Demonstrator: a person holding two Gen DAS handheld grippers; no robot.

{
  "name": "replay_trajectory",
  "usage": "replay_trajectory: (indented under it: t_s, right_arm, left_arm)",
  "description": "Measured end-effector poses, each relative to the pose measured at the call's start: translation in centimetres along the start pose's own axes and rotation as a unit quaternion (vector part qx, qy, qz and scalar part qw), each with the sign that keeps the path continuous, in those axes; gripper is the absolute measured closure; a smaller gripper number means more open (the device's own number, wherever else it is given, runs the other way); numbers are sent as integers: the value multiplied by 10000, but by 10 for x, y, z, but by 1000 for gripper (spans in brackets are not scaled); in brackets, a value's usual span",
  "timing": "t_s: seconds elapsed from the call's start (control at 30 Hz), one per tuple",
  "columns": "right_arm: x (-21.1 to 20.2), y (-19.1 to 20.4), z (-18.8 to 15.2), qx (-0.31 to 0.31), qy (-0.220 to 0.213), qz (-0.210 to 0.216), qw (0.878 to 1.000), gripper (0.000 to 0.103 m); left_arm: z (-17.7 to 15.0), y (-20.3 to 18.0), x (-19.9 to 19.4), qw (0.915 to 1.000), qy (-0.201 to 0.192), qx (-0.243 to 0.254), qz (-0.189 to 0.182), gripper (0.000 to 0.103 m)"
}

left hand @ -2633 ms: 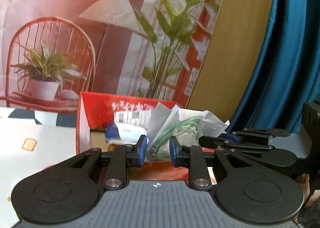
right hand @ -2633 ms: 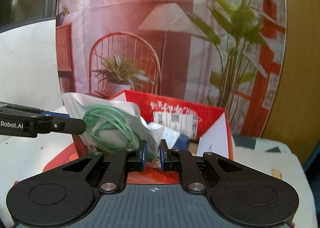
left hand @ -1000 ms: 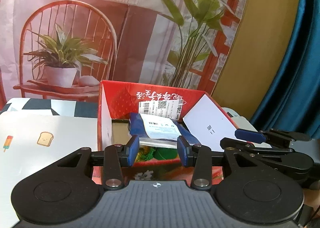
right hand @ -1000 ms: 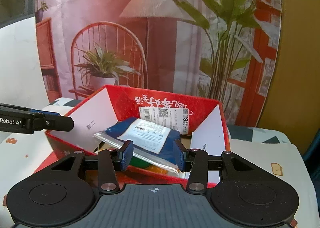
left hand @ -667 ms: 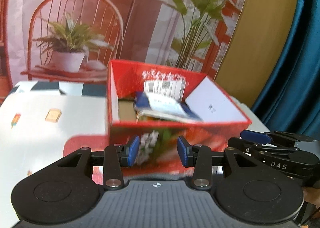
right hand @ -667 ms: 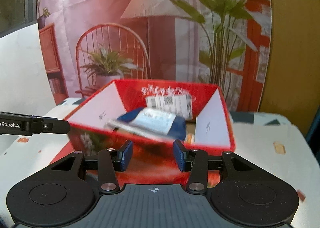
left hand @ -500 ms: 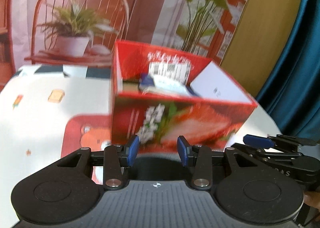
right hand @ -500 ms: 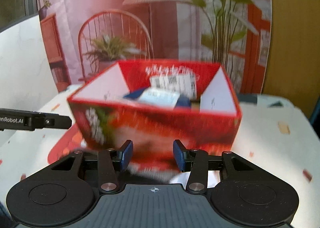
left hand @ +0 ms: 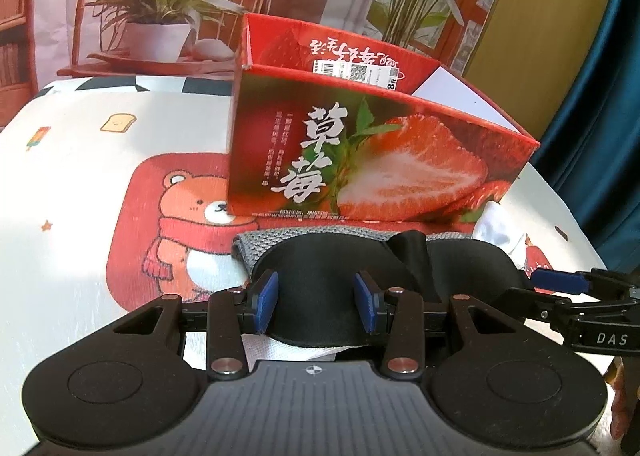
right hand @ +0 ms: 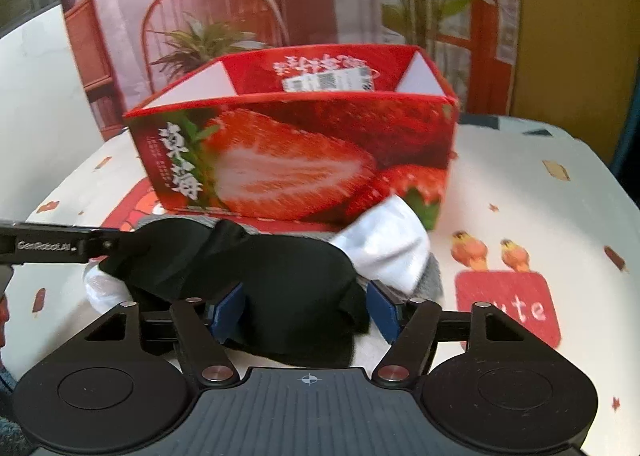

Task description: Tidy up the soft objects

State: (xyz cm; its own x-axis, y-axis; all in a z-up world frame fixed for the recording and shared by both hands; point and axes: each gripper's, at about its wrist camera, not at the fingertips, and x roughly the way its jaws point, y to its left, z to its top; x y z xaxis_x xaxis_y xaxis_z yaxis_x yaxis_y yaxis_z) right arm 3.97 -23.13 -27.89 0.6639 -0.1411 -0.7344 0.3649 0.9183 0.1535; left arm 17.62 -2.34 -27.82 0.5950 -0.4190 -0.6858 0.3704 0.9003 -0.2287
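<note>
A red strawberry box (left hand: 376,159) stands open-topped on the table; it also shows in the right wrist view (right hand: 296,159). In front of it lies a pile of soft items: a black eye mask (left hand: 320,276) (right hand: 288,288), a grey knit cloth (left hand: 280,242) and a white sock (right hand: 384,244). My left gripper (left hand: 318,306) is open, its pads either side of the mask's left cup. My right gripper (right hand: 306,310) is open wide around the mask's right part. Neither grips it.
A white tablecloth (left hand: 72,159) with a red bear print (left hand: 180,215) and small pictures covers the table. A printed backdrop with a chair and plants (left hand: 160,7) hangs behind. A teal curtain (left hand: 592,95) is at the right.
Both grippers let go of the bagged green cord into the box, opened, then drew back and dropped low to the table, now straddling the black eye mask.
</note>
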Motion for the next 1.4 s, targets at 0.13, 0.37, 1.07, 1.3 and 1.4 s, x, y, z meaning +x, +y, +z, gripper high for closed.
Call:
replay_trajectory:
  t_s: [0.13, 0.37, 1.07, 1.3, 1.4]
  right_arm:
    - [5, -10, -2, 304, 112, 111, 9994, 37]
    - [13, -9, 0, 395, 134, 241, 9988, 37]
    - [21, -8, 1, 644, 259, 401, 9968, 37]
    - [16, -1, 10, 608, 62, 465, 9970, 37]
    - [11, 9, 18, 340, -125, 479, 9982, 38]
  left_arm:
    - [-4, 0, 0, 10000, 11, -35, 6, 59]
    - [-9, 1, 1, 10000, 20, -74, -2, 59]
    - [-15, 5, 5, 9998, 4, -198, -65, 59]
    - [-15, 5, 5, 9998, 2, -188, -34, 59]
    - [-14, 5, 4, 9999, 11, -171, -5, 59]
